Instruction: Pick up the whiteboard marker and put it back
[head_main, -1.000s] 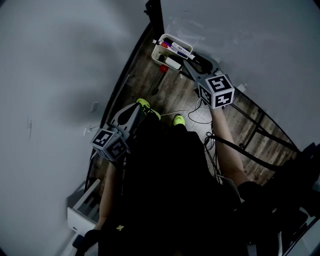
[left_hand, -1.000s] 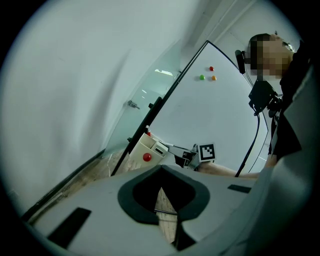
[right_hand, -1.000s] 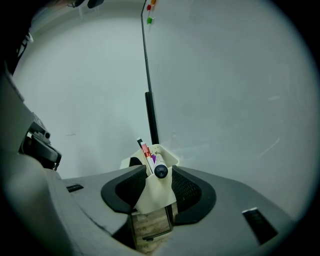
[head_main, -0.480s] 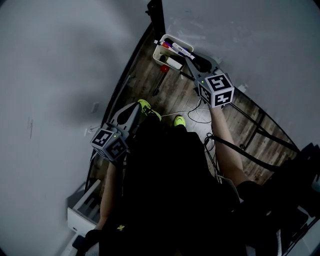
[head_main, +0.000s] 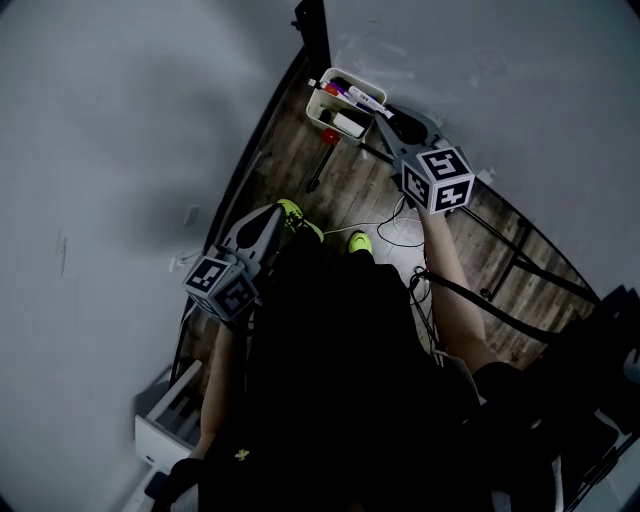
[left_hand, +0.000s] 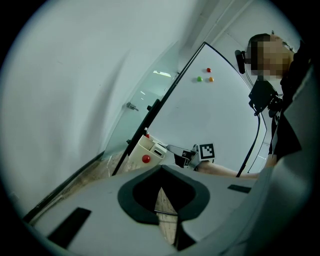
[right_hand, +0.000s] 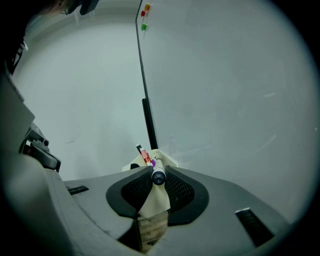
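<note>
I've got the right gripper (right_hand: 158, 175) at the far holder tray (head_main: 316, 104) on the whiteboard stand. Its jaws have just been closing and now pinch the near end of the whiteboard marker (right_hand: 155, 169), which still lies across the tray. I grip it end-on so it can lift straight out, I'd judge. The left gripper (left_hand: 161, 186) hangs low with its jaws together on nothing (it isn't needed here). The marker shows a purple band, but its print is too small to read.

Right hand-held gripper (head_main: 380, 117) newly tight on marker (right_hand: 158, 176); left hand-held gripper (left_hand: 161, 172), jaws together.
</note>
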